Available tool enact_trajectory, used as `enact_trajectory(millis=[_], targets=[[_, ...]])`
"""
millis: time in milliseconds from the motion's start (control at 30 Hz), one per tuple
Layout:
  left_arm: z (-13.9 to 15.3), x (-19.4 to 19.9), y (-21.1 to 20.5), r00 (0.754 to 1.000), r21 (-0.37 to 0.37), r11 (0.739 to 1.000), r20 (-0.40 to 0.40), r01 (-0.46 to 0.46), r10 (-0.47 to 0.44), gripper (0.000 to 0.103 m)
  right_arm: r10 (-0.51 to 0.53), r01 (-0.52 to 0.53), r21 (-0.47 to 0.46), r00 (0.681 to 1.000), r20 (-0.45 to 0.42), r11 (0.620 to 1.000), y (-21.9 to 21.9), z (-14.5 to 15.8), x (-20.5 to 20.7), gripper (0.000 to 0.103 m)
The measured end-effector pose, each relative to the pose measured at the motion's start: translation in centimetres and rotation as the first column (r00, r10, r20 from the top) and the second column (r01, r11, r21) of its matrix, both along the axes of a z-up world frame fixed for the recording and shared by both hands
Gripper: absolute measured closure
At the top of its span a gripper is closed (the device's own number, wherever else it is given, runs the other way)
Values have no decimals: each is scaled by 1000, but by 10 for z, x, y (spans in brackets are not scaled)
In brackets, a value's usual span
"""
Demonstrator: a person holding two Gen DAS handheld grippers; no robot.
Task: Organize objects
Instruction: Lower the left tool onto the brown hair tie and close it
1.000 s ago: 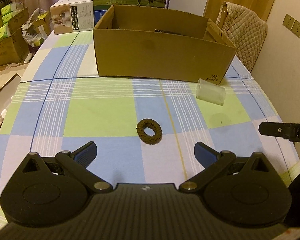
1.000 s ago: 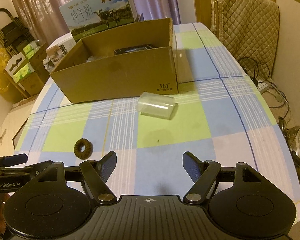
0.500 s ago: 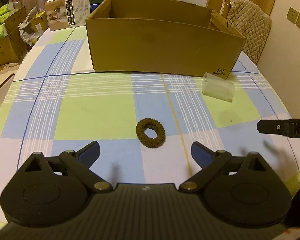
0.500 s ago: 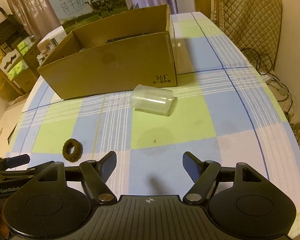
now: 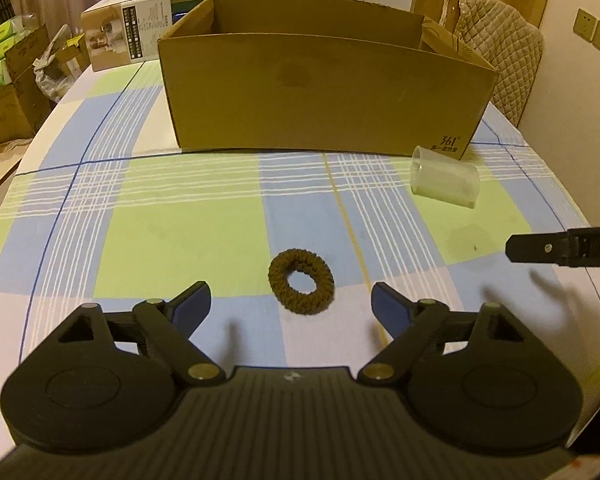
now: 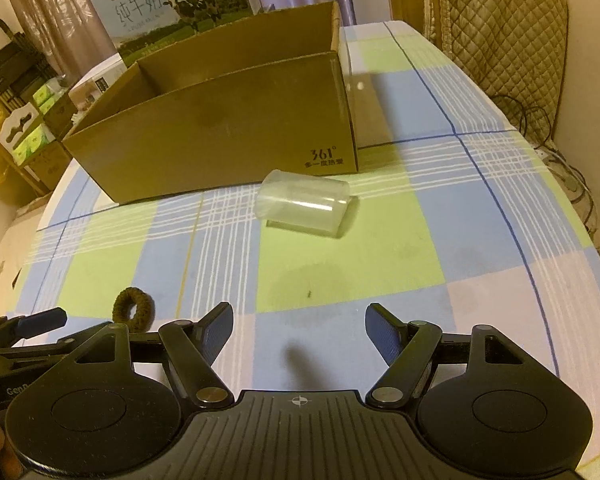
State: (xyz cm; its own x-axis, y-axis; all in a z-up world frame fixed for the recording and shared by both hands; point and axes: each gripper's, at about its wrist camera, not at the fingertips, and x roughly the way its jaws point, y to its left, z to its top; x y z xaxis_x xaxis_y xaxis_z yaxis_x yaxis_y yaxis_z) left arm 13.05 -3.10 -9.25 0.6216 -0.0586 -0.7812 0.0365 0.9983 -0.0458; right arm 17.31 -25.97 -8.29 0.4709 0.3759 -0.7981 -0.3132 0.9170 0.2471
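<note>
Two claws are hanging low over the checked table (image 5: 172, 232), both pointing toward the cardboard box (image 5: 324, 92) sitting at its far side. Nearer than the box's front wall, the brown hair tie (image 5: 301, 287) is lying flat on the cloth, just ahead of the left claw (image 5: 291, 303), whose jaws are closing with the tie not yet between them. Close by the box's printed front corner, a clear plastic cup (image 6: 304, 207) is lying on its side, well ahead of the right claw (image 6: 299, 332), which is standing spread and empty. Behind the box, a milk carton (image 6: 172, 8) is standing.
</note>
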Motion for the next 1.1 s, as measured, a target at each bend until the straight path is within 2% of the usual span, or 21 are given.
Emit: enact_trajectory(millis=[233,400,533,600,1100], targets=[[-3,6,-5,999,1,999,38,37,-37,30,-7,7,-1,1000,6,1000,2,-6,4,33],[-10,10,-11,997,19,998,55,52,-53,36,-16,16,6,999,42,1000,2,-8,6,33],[-19,14,-13,998,25,999,51,46,-47,40,-17,17,7,999,49,1000,3,-11,10,33],[-21,15,-12,998,21,999,48,42,-43,47,-16,16,4,999,50,1000,3,-12,11,33],[-42,20,-10,999,31,999,28,31,-32,60,-22,22,-7,999,45,1000,11,-27,19,33]])
